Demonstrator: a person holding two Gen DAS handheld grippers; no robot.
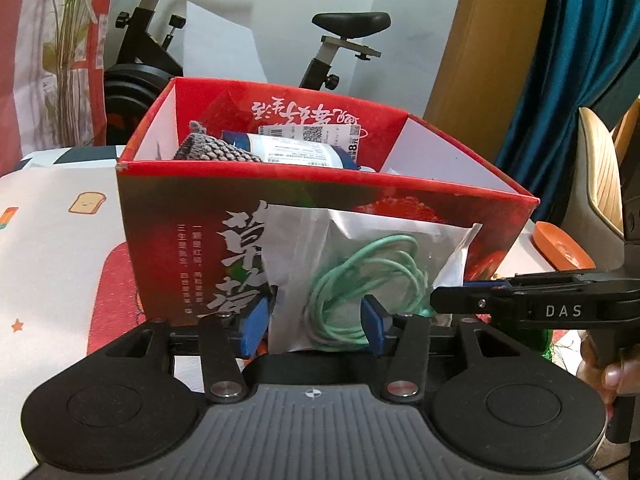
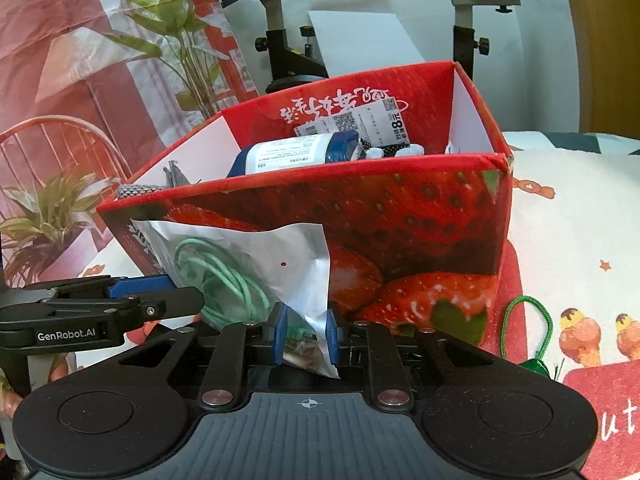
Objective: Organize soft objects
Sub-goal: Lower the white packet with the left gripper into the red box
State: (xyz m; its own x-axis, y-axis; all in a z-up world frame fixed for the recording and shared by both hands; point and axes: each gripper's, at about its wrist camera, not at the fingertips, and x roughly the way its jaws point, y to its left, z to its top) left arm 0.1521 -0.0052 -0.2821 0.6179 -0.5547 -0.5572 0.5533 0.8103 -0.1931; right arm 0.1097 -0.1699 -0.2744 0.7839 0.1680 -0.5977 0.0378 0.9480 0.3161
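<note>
Pouch (image 1: 372,264) of translucent crinkly plastic, holding a coil of mint-green cable (image 1: 360,284), hangs in front of the red strawberry-printed box (image 1: 192,240), below its rim. My left tool (image 1: 316,326) is clenched on the pouch's lower edge, blue pads pressing either side. My right tool (image 2: 305,334) is clenched on another part of the same pouch, its pads pinching a crumpled corner.

I judge the main risk is the slick film sliding out of one tool while I lift, since both grips sit low and the cable's weight is above them; the pouch could fold over and catch the box's front wall instead of clearing it. Pulling the tools apart could also tear the thin film.

Inside the glossy cardboard box lie a grey knitted piece (image 1: 216,148) and a blue-and-white labelled packet (image 1: 300,148). A green cord loop (image 2: 528,332) lies on the printed cloth surface (image 1: 52,240) beside the box.
</note>
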